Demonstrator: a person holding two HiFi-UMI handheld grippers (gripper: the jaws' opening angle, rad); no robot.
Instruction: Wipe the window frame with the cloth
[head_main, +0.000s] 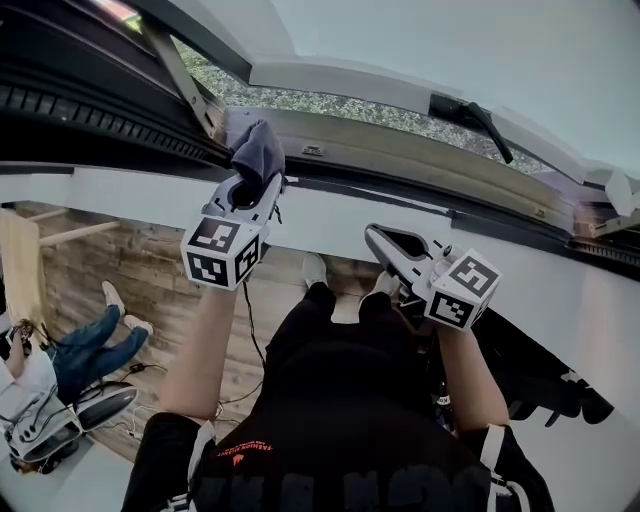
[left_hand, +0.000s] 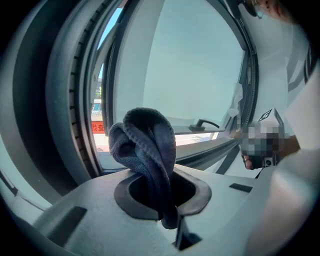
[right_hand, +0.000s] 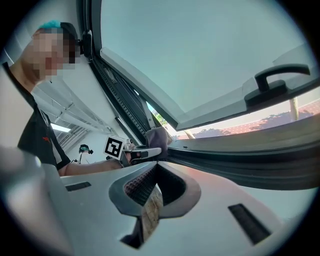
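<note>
A dark blue-grey cloth (head_main: 258, 150) is bunched in my left gripper (head_main: 250, 183), which is shut on it and holds it up against the window frame (head_main: 400, 130) near its left corner. In the left gripper view the cloth (left_hand: 147, 147) bulges out above the jaws of the left gripper (left_hand: 165, 197). To the right and lower, my right gripper (head_main: 380, 238) is shut with nothing in it and hangs just below the sill. The right gripper view shows the right gripper (right_hand: 152, 200) with pads together, and beyond it the left gripper (right_hand: 142, 151) with the cloth (right_hand: 157, 135).
The sash is tilted open, its black handle (head_main: 487, 122) at upper right. A dark track (head_main: 100, 110) runs along the left. A white wall (head_main: 560, 290) lies under the sill. Far below, another person's legs (head_main: 95, 345) rest on the wooden floor near a device (head_main: 60, 420).
</note>
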